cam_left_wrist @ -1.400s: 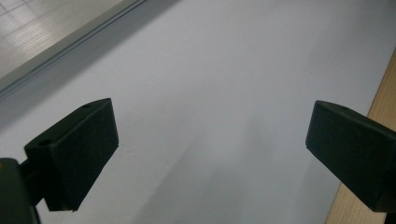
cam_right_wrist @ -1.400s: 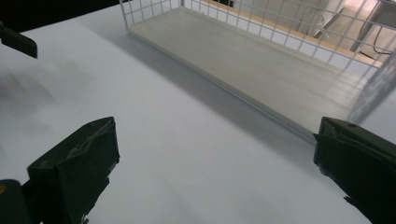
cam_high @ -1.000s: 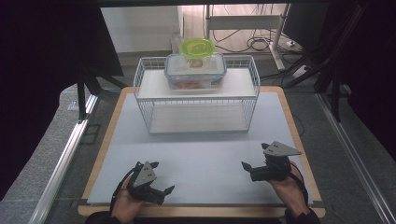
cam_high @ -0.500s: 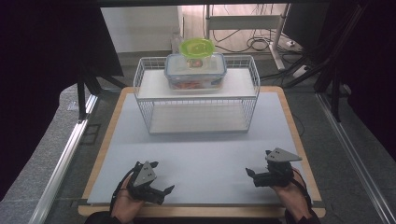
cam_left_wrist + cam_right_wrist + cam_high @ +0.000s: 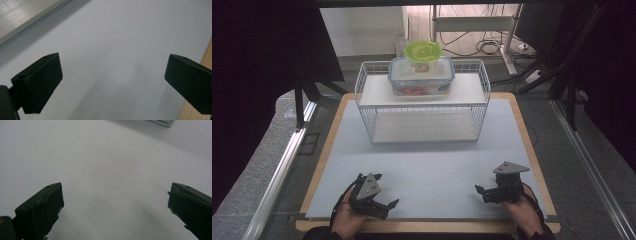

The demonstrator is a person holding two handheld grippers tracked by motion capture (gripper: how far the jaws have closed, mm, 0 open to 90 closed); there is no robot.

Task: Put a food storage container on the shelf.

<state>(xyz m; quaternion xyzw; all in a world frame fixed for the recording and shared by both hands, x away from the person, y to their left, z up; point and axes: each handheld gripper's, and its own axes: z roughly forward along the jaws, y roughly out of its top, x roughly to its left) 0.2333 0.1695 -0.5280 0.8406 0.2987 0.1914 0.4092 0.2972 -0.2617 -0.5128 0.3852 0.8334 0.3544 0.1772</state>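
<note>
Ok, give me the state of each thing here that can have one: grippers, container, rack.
left gripper: open, empty, low over the mat
right gripper: open, empty, low over the mat
clear container: lid on, on the rack's top shelf
green lid: lying on the container
wire rack: upright, lower shelf bare

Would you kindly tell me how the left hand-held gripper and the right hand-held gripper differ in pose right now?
The left hand-held gripper lies tilted, its grey plate sloping; the right hand-held gripper sits upright, its plate flat on top. The left's jaws point toward the right, the right's toward the left. Both are open, empty, over the mat.
</note>
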